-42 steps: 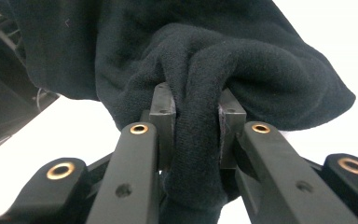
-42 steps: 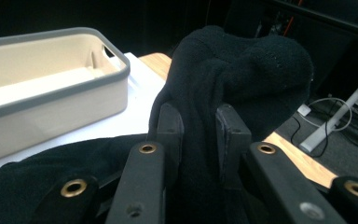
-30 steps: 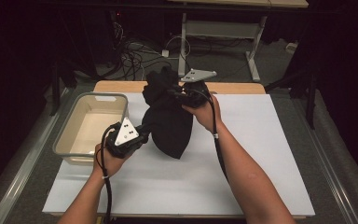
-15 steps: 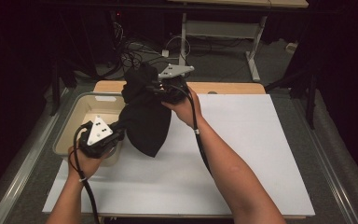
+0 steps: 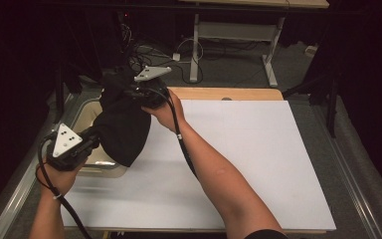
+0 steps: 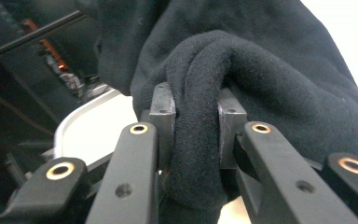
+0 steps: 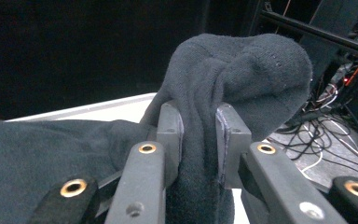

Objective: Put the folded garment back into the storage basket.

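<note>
Both grippers are carrying a black fleece garment [image 5: 122, 127] above the clear plastic bin [image 5: 90, 112] at the table's [image 5: 258, 159] left edge. The left gripper [image 6: 196, 128] is pinching a thick fold; the right gripper [image 7: 199, 140] is pinching another bunch. Risk — the hanging bulk is draping past the bin's rim and could spill onto the table. The bin's visible interior is looking empty — the rest is hidden.

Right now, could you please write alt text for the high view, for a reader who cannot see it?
Two hand-held grippers hold a black cloth in the air over a pale bin at the white table's left edge. The left gripper clamps its lower side, the right gripper its top.
</note>
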Demonstrator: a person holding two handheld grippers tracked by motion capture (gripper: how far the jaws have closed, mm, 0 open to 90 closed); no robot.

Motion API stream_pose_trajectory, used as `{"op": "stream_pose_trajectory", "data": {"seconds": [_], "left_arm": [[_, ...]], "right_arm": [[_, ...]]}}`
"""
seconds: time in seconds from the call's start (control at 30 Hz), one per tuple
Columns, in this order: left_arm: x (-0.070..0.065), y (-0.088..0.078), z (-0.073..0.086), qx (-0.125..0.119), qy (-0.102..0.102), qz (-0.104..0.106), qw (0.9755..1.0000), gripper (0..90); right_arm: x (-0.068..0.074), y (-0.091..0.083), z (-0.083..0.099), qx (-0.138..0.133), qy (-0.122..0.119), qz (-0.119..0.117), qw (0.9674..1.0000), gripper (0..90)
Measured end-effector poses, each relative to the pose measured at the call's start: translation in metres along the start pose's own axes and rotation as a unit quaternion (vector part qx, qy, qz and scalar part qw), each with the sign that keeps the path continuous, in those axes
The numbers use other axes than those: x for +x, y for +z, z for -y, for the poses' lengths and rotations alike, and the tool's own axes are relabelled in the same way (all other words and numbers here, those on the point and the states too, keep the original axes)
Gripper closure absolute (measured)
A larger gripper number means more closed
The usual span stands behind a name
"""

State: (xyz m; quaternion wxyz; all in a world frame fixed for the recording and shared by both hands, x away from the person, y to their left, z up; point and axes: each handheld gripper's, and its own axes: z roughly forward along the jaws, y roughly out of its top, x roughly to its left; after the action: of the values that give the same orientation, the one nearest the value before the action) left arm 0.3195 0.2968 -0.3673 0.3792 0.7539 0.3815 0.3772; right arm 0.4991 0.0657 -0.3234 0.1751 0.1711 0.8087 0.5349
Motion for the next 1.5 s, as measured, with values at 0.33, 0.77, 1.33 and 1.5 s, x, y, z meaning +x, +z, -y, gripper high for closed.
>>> {"op": "stream_pose_trajectory", "data": {"seconds": [0.33, 0.77, 1.33, 1.5], "left_arm": [[0.024, 0.003, 0.021, 0.030, -0.031, -0.022, 0.9988, 72.6], [0.029, 0.020, 0.037, 0.076, -0.040, -0.036, 0.9957, 72.5], [0.024, 0.032, 0.040, 0.116, -0.027, -0.023, 0.9926, 71.9], [0.035, 0.019, 0.042, 0.106, -0.045, -0.045, 0.9923, 71.9]], "right_arm": [[0.011, 0.049, 0.011, 0.023, 0.018, -0.015, 0.9995, 75.8], [0.018, 0.093, 0.041, 0.069, 0.049, -0.007, 0.9964, 75.4], [0.017, 0.103, 0.062, 0.092, 0.064, 0.003, 0.9937, 72.3], [0.022, 0.103, 0.059, 0.095, 0.055, 0.003, 0.9939, 70.7]]}}
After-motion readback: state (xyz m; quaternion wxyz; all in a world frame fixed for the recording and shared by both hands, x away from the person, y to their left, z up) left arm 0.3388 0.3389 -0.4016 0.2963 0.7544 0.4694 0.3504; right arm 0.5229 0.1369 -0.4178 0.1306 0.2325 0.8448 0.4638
